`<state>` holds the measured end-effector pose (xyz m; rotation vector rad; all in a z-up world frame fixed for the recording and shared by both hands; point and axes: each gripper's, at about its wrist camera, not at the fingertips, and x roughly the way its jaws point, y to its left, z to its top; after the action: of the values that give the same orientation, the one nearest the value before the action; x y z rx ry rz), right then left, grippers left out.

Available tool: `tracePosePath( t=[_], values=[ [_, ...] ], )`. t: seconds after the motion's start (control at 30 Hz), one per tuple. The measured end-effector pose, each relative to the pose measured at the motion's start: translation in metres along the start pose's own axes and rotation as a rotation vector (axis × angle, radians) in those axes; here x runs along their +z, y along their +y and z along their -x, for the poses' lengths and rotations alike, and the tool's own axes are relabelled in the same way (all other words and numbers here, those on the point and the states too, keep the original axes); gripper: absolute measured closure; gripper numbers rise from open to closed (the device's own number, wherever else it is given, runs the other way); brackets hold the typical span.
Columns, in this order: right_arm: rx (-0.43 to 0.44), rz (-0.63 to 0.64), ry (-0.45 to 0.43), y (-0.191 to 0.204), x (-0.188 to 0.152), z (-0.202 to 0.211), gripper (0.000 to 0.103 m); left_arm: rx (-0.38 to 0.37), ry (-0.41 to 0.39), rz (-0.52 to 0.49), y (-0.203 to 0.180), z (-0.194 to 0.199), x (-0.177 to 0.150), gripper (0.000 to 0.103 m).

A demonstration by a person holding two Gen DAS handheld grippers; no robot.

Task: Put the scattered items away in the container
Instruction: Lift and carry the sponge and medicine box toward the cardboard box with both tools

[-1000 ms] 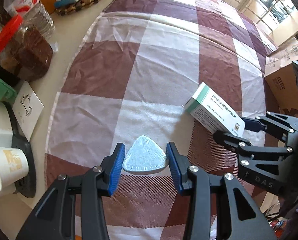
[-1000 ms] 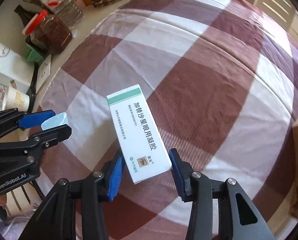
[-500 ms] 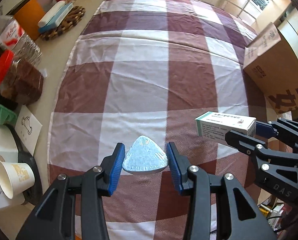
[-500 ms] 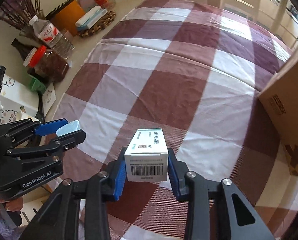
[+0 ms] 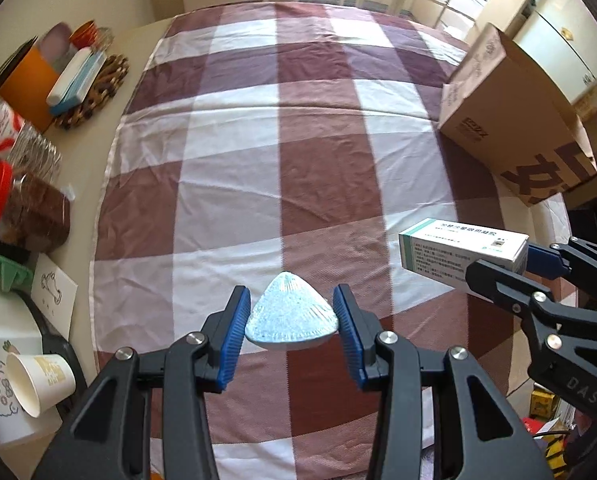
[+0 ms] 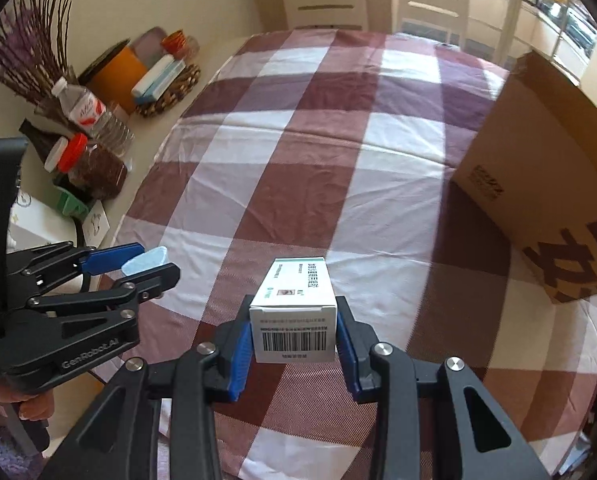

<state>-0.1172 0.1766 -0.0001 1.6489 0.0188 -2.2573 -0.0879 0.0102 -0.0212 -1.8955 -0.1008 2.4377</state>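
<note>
- Medicine carton [image 6: 293, 312]: white rectangular cardboard, green band along one end, black barcode on the end facing the right wrist camera; pinched between the blue-padded fingers [image 6: 240, 350] of the right gripper [image 6: 294, 344], which have just closed on it; held above the checked cloth [image 6: 338, 184].
- Triangular piece [image 5: 291, 317]: pale blue, rounded corners, finely ridged and speckled face; pinched between the ribbed blue fingers [image 5: 234, 332] of the left gripper [image 5: 291, 334], above the cloth's near edge.
- Cardboard box [image 5: 514, 120]: brown, corrugated, dark printed characters; stands on the cloth's right side, well apart from both held items.
- Cloth: maroon-and-white checks, softly creased, covering the surface.
</note>
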Motion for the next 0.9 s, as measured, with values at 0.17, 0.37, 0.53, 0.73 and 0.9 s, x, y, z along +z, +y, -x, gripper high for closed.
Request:
tracePosePath(
  t=[0.17, 0.37, 0.53, 0.73, 0.9],
  values=[
    [-0.021, -0.043, -0.035, -0.010, -0.007, 0.020, 0.066, -0.015, -0.011, -0.057, -0.021, 0.006, 0.006, 0.059],
    [-0.037, -0.102, -0.054, -0.027, -0.018, 0.037, 0.066, -0.031, -0.019, -0.115, -0.043, 0.010, 0.010, 0.059],
    [-0.052, -0.141, -0.066, -0.040, -0.028, 0.046, 0.066, -0.043, -0.021, -0.164, -0.064, 0.012, 0.011, 0.059],
    [-0.065, -0.182, -0.077, -0.054, -0.038, 0.056, 0.066, -0.056, -0.026, -0.204, -0.085, 0.014, 0.013, 0.059],
    [-0.076, -0.200, -0.091, -0.064, -0.042, 0.064, 0.066, -0.061, -0.026, -0.228, -0.099, 0.014, 0.015, 0.059]
  ],
)
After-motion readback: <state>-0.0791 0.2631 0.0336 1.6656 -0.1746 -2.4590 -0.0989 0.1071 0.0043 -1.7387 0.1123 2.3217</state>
